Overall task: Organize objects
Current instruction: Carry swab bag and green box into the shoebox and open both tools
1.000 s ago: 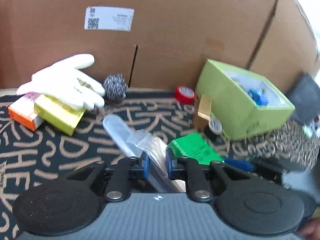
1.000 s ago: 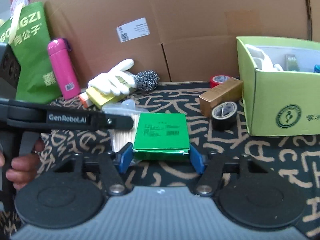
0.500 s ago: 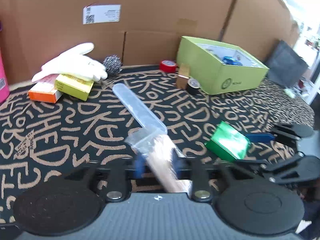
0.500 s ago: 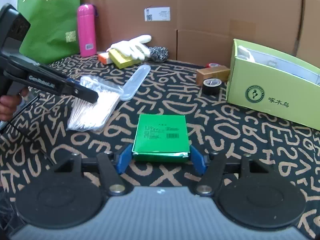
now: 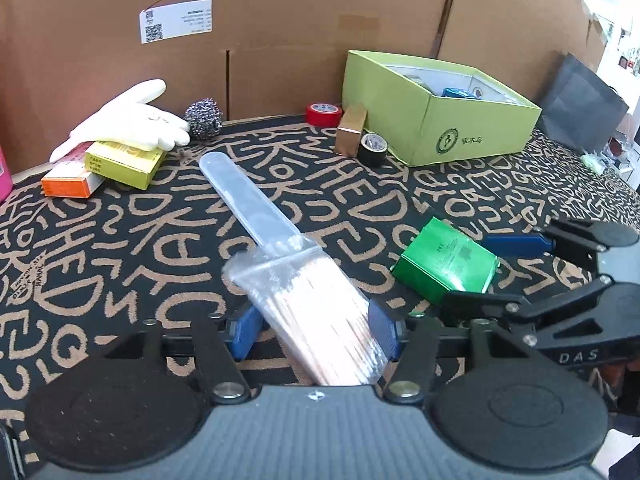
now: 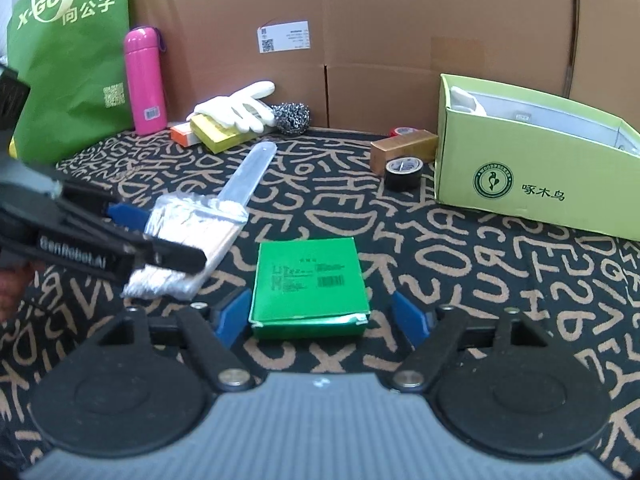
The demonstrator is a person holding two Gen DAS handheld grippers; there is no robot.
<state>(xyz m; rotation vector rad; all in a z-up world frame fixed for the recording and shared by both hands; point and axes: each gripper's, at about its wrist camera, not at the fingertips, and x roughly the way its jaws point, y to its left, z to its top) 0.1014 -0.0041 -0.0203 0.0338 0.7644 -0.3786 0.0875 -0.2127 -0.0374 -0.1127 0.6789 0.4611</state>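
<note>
The left hand-held gripper [image 5: 312, 330] stands released, its blue pads either side of a clear bag of thin sticks [image 5: 316, 308] without pressing it — the bag lies between the jaws, tilted across them, near a long clear plastic case [image 5: 248, 196] on the patterned tabletop [image 5: 120, 248]. The right hand-held gripper [image 6: 320, 316] is likewise spread wide; the green box [image 6: 310, 284] sits flat between its pads with a visible gap on the right side.

To do this step well, I judge each gripper should square up before closing: the bag is soft and slippery, so a grip across the thick bundle of sticks would hold better than one on loose film. The green box wants its two side faces caught evenly, low, so it does not pivot.

The lime-green open box [image 6: 532, 172] at the far right looks the likely destination. A black tape roll [image 6: 403, 170] and a gold box [image 6: 404, 150] sit just beside its near corner — best cleared by lifting first. The middle of the tabletop offers open room; the two grippers are near each other, so they should move in turn.
</note>
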